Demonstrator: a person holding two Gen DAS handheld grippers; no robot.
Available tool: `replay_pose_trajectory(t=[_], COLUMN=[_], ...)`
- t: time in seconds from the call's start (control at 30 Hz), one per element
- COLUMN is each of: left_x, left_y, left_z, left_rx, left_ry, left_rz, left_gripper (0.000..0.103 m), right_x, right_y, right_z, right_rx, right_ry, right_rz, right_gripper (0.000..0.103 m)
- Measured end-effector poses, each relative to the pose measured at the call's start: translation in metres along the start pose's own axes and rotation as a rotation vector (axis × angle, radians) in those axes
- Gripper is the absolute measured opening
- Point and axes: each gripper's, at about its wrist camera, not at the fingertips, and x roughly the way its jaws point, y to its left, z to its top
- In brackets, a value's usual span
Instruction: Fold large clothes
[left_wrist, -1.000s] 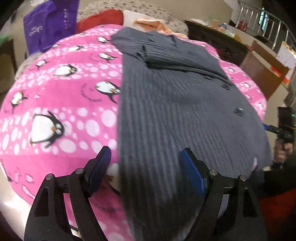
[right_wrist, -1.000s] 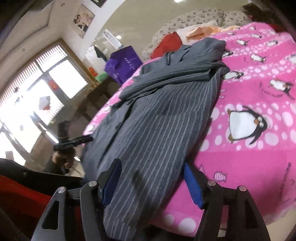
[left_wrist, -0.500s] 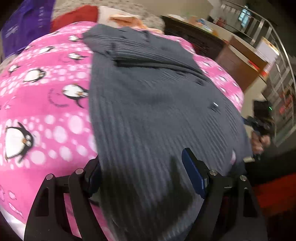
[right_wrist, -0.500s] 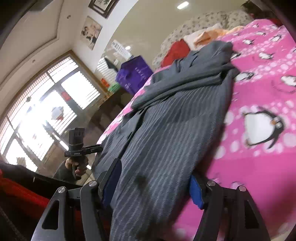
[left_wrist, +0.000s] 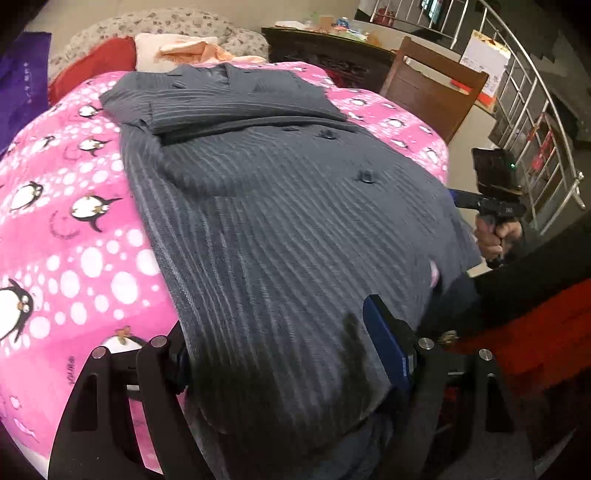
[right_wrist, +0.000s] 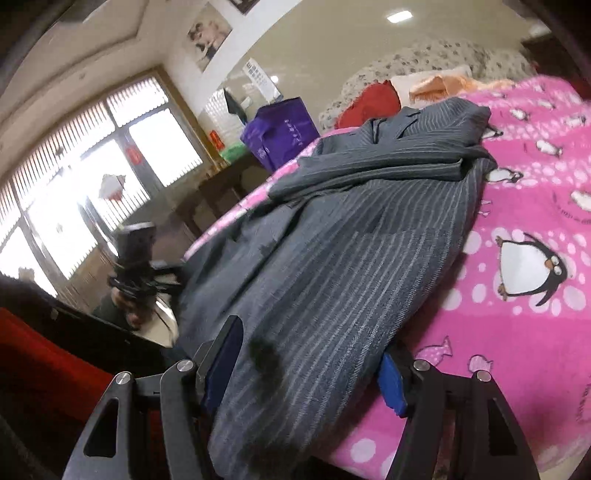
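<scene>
A large grey pinstriped coat (left_wrist: 280, 206) lies spread on a pink penguin blanket (left_wrist: 74, 221), with its sleeves folded across the chest at the far end. It also shows in the right wrist view (right_wrist: 351, 240). My left gripper (left_wrist: 284, 350) is open, its jaws wide apart on either side of the coat's near hem. My right gripper (right_wrist: 306, 354) is open too, straddling the hem at the bed's edge. The other handheld gripper appears in each view, at the right (left_wrist: 495, 195) and at the left (right_wrist: 136, 258).
Pillows and an orange cloth (left_wrist: 192, 48) lie at the bed's head. A purple bag (right_wrist: 280, 133) stands on a side table. A wooden chair (left_wrist: 432, 88) and a metal railing (left_wrist: 535, 110) stand to the right. Bright windows (right_wrist: 92, 184) are at the left.
Both grippers have moved forward over the coat's near hem, so cloth now lies between each pair of open jaws. The left view has swung to the right.
</scene>
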Motion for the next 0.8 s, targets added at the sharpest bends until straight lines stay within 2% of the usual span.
replay_pose_trajectory(t=[0.07,0.13,0.23,0.27,0.33,0.4,0.47,0.6,0.67,0.7,0.73,0.77,0.8], left_x=[0.005,0.002,0.005,0.006,0.003,0.0,-0.002,-0.001,-0.002,-0.004,-0.007,-0.012,-0.021], left_y=[0.018,0.017,0.017,0.023,0.03,0.031,0.031,0.035,0.031,0.031,0.031,0.032,0.035], left_z=[0.002,0.003,0.006,0.006,0.003,-0.001,-0.007,-0.01,-0.008,-0.006,-0.004,0.0,0.009], left_rx=[-0.111,-0.122,-0.1,-0.121,-0.149,-0.155,-0.155,-0.174,-0.163,-0.173,-0.183,-0.194,-0.221], left_ry=[-0.001,-0.03,-0.028,-0.026,-0.036,-0.02,-0.01,-0.017,-0.015,-0.023,-0.039,-0.076,-0.14], left_rz=[-0.02,-0.045,0.048,0.061,0.034,-0.005,-0.018,-0.024,-0.014,-0.029,-0.052,-0.085,-0.122], left_gripper=[0.078,0.077,0.069,0.062,0.059,0.049,0.038,0.037,0.037,0.037,0.034,0.02,0.016], right_x=[0.002,0.006,0.012,0.012,0.01,0.005,0.004,0.006,0.007,0.007,0.003,-0.003,-0.011], right_y=[-0.002,0.0,0.004,0.003,0.002,0.002,0.001,-0.003,0.0,0.002,0.002,0.0,-0.003], right_z=[0.0,0.002,0.003,0.001,0.001,0.0,-0.001,-0.005,-0.004,-0.003,0.001,0.006,0.012], right_rx=[0.008,0.004,-0.026,-0.031,-0.032,-0.031,-0.031,-0.012,-0.02,-0.031,-0.032,-0.019,-0.003], right_ry=[-0.029,-0.042,-0.028,-0.026,-0.03,-0.026,-0.015,-0.017,-0.011,-0.014,-0.033,-0.07,-0.119], right_rz=[-0.02,-0.04,-0.049,-0.05,-0.046,-0.027,-0.02,-0.017,0.002,-0.001,0.004,0.017,0.039], right_gripper=[0.065,0.065,0.065,0.064,0.051,0.041,0.036,0.034,0.03,0.023,0.016,0.014,0.012])
